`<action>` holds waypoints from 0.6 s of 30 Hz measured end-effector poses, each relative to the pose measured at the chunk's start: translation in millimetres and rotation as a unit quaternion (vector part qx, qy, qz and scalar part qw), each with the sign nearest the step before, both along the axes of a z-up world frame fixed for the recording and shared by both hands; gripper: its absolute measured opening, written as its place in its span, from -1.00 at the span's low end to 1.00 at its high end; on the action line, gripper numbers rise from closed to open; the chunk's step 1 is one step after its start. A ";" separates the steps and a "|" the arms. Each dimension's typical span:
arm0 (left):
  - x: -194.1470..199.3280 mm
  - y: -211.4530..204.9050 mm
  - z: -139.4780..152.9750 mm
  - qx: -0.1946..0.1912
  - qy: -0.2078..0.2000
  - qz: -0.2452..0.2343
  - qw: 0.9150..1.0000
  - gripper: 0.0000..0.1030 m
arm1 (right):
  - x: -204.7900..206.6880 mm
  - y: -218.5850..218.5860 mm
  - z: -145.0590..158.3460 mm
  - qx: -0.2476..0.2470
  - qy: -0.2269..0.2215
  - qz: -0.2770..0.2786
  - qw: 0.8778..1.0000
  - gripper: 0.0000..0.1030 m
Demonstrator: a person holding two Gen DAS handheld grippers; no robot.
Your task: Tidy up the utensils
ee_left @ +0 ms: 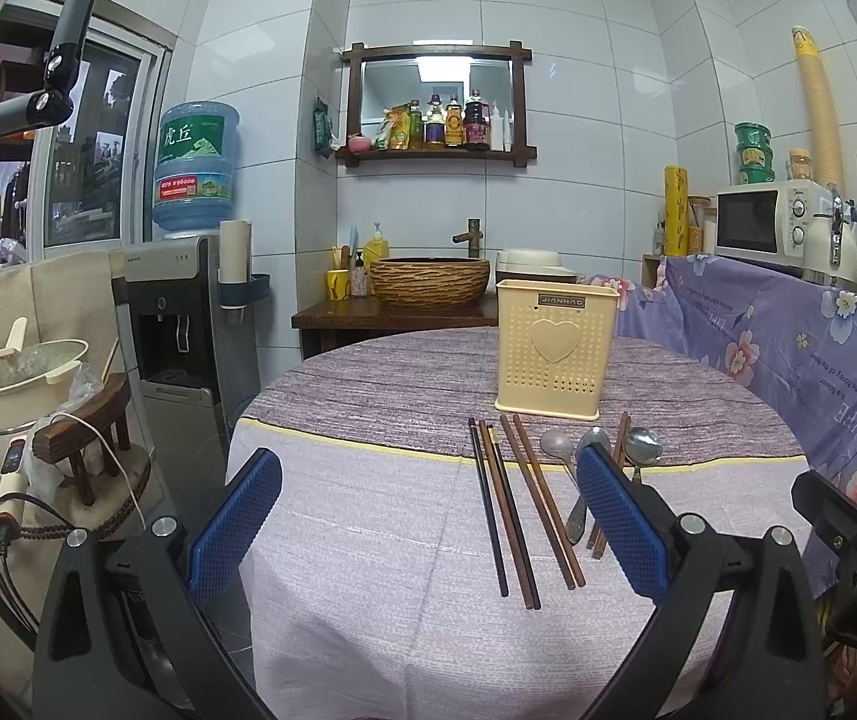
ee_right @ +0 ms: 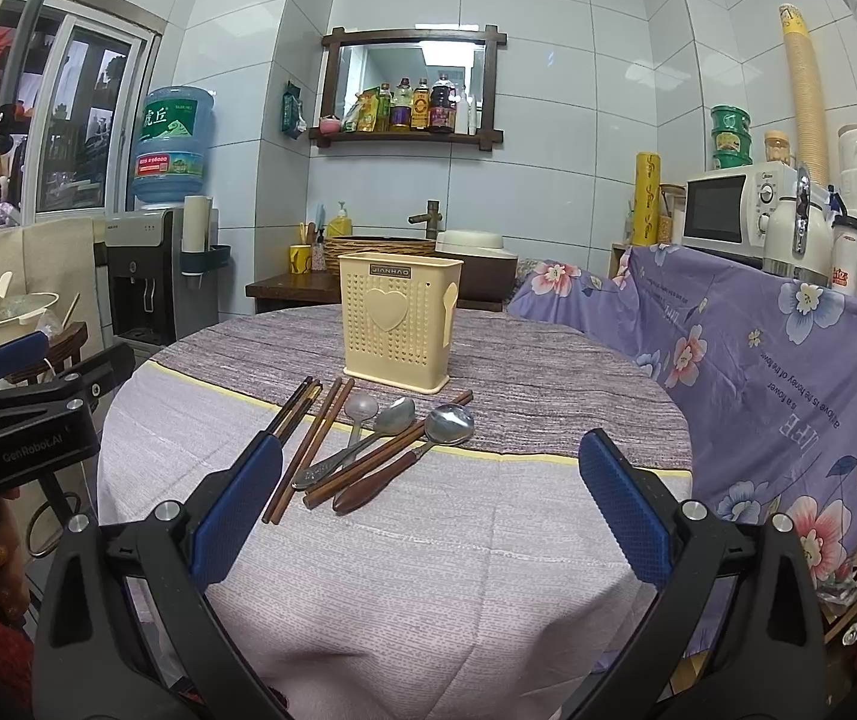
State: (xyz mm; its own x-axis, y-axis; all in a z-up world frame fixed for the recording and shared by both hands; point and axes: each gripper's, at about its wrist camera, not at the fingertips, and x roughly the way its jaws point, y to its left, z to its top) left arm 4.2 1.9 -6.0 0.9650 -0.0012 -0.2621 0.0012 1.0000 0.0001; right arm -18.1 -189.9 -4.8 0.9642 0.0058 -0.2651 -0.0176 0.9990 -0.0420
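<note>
1. On the round table [ee_left: 368, 540], covered by a pale cloth with a purple-grey runner [ee_left: 398, 384] across the far half: a cream perforated utensil holder [ee_left: 557, 357] standing upright on the runner, heart emblem facing the cameras.
2. Just in front of the holder, lying flat across the runner's yellow edge: several pairs of chopsticks [ee_left: 542, 504] and three spoons, all loose on the cloth and outside the holder.
3. Leftmost, a black and brown chopstick pair [ee_left: 497, 516]; beside it, a brown pair running alongside; further right, another brown pair [ee_right: 386, 450] lying among the spoons.
4. Among the spoons: a dull small spoon [ee_right: 361, 408], a metal spoon [ee_right: 395, 414], and a shiny wooden-handled spoon [ee_right: 449, 425] with its bowl touching the brown pair.
5. Left gripper [ee_left: 428, 516] hovering over the near cloth, blue pads [ee_left: 236, 528] wide apart, holding nothing; right-hand pad overlapping the spoon handles in view.
6. Right gripper [ee_right: 431, 504] likewise low over the near cloth, fingers spread wide and gripping nothing, utensils lying between and beyond the tips.
7. Behind the table: a wooden basin sink [ee_left: 431, 282], a water dispenser [ee_left: 170, 312], a microwave [ee_left: 764, 222].
</note>
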 end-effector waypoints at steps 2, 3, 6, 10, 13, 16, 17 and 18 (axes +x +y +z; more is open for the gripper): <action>0.2 -0.1 0.2 0.001 0.000 0.001 1.000 0.90 | 0.1 -0.1 -0.1 0.000 0.001 0.000 1.000 0.90; 0.5 -0.2 0.2 0.001 0.001 0.001 1.000 0.90 | 0.1 0.0 -0.2 0.000 0.001 0.000 1.000 0.90; 0.5 0.1 0.1 0.001 0.001 0.001 1.000 0.90 | 0.3 -0.6 -0.7 0.000 0.002 0.000 1.000 0.90; 1.0 0.1 -0.1 0.002 0.002 0.001 1.000 0.90 | 0.7 -1.2 -1.4 0.000 0.003 0.000 1.000 0.90; 2.3 -0.6 -0.3 0.002 0.004 0.001 1.000 0.90 | 2.9 -1.5 -1.8 0.000 0.006 0.000 1.000 0.90; 2.6 -0.7 -0.9 0.003 0.005 0.002 1.000 0.90 | 3.4 -1.9 -2.0 -0.001 0.006 0.000 1.000 0.90; 2.6 -0.7 -1.0 0.003 0.005 0.002 1.000 0.90 | 3.4 -2.1 -2.3 -0.001 0.006 0.000 1.000 0.90; 2.6 -0.8 -0.7 0.003 0.005 0.001 1.000 0.90 | 3.4 -2.0 -2.2 0.000 0.006 0.000 1.000 0.90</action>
State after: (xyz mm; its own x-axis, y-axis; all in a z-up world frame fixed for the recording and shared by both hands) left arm 6.8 1.1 -6.7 0.9626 0.0029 -0.2711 -0.0016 1.0000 0.0053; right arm -14.7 -191.9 -7.0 0.9608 0.0053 -0.2771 -0.0178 0.9989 -0.0426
